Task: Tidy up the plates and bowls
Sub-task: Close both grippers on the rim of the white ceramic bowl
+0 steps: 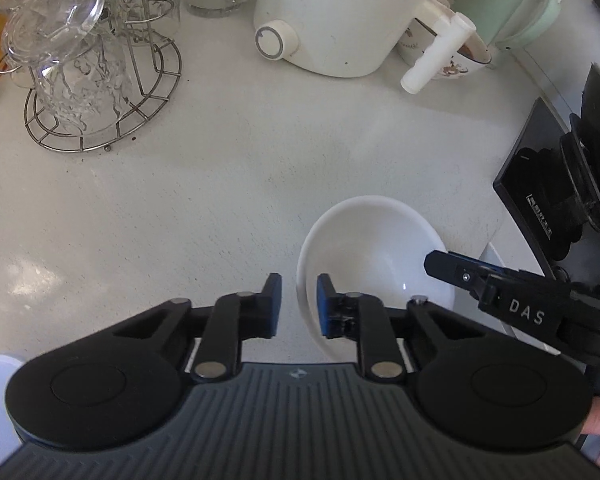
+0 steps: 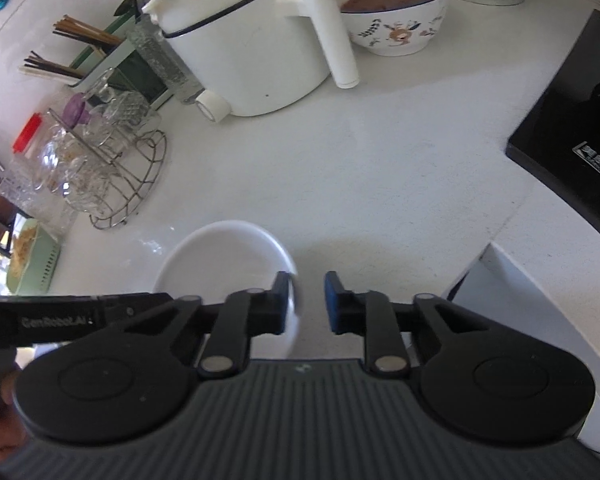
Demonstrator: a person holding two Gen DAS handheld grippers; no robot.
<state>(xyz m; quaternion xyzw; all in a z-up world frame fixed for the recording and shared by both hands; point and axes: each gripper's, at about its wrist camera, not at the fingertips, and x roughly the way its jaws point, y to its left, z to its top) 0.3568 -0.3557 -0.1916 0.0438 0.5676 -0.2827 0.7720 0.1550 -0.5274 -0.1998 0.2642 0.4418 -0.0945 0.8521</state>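
Note:
A white bowl (image 1: 372, 248) sits on the white counter, also seen in the right wrist view (image 2: 224, 256). My left gripper (image 1: 299, 304) is open, its jaws straddling the bowl's left rim without closing on it. My right gripper (image 2: 308, 300) is open, its jaws straddling the bowl's right rim; one of its fingers (image 1: 456, 274) reaches over the bowl in the left wrist view. A patterned bowl (image 2: 396, 20) holding brown food stands at the back.
A white pot with a long handle (image 2: 252, 44) stands at the back. A wire rack of glasses (image 1: 88, 80) is at the left. A black cooktop (image 2: 572, 132) lies at the right. A mint kettle (image 1: 512, 8) is far right.

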